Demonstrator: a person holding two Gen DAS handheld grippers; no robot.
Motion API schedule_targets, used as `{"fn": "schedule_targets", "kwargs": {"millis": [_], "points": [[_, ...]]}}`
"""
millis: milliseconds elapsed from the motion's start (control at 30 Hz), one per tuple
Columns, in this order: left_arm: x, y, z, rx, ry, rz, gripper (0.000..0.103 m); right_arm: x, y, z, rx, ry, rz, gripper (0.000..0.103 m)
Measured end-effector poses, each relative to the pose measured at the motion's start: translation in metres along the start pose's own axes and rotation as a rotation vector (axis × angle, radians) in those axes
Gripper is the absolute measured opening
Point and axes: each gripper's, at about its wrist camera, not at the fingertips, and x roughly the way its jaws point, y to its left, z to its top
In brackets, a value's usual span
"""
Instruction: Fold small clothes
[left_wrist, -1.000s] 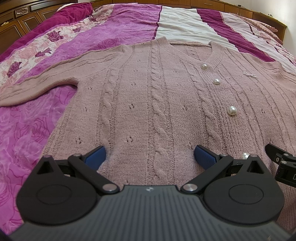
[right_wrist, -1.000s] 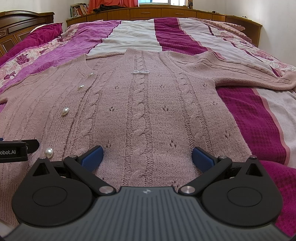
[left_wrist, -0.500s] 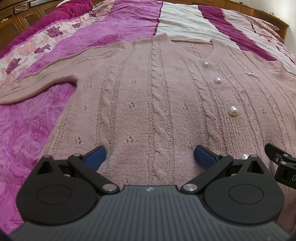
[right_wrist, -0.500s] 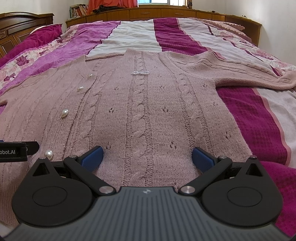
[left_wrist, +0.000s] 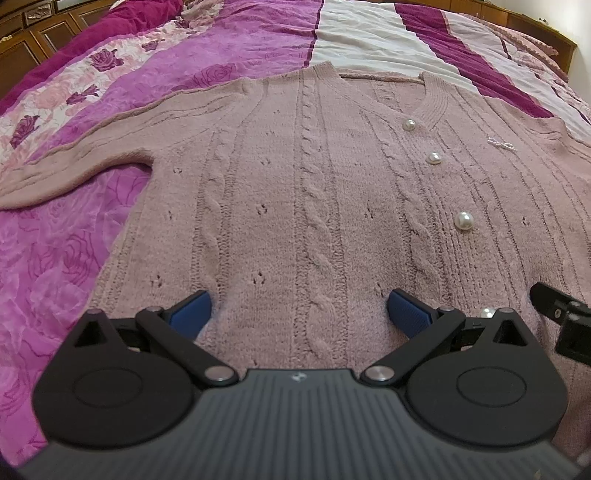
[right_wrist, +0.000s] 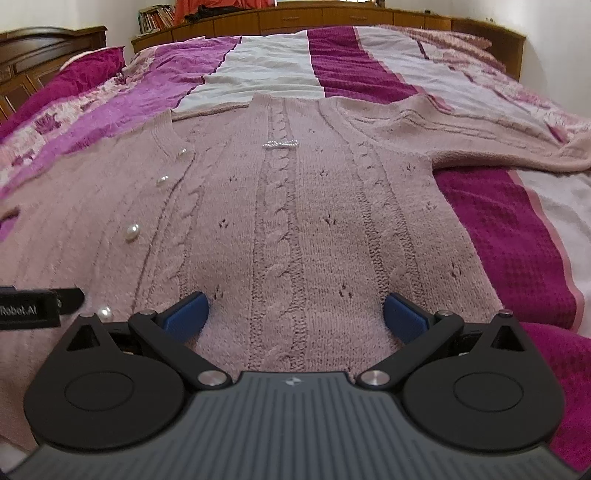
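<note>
A dusty pink cable-knit cardigan (left_wrist: 314, 177) with pearl buttons (left_wrist: 464, 220) lies flat and face up on the bed, sleeves spread out to both sides. It also fills the right wrist view (right_wrist: 280, 221). My left gripper (left_wrist: 299, 310) is open, low over the cardigan's bottom hem on its left half, with blue pads (left_wrist: 190, 314) spread wide. My right gripper (right_wrist: 295, 312) is open, low over the hem on the right half. Each gripper's edge shows in the other's view. Neither holds anything.
The bed has a magenta, purple and white striped cover (right_wrist: 273, 66) with rose prints on the left (left_wrist: 55, 258). Wooden headboard and cabinets (right_wrist: 332, 14) line the far side and the left. The right sleeve (right_wrist: 498, 144) lies across the cover.
Both grippers have dipped slightly lower and closer to the cardigan's hem. The jaws stay open and the cardigan has not moved.
</note>
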Motion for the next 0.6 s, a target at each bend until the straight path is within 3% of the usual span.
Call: {"fn": "schedule_targets", "kwargs": {"millis": [333, 600], "points": [[-0.009, 0.0, 0.007, -0.017, 0.031, -0.001, 0.103, -0.011, -0.014, 0.013, 0.039, 0.021, 0.138, 0.103], [-0.026, 0.002, 0.018, -0.064, 0.033, -0.02, 0.103, -0.034, -0.047, 0.038, 0.105, -0.035, 0.255, 0.103]]}}
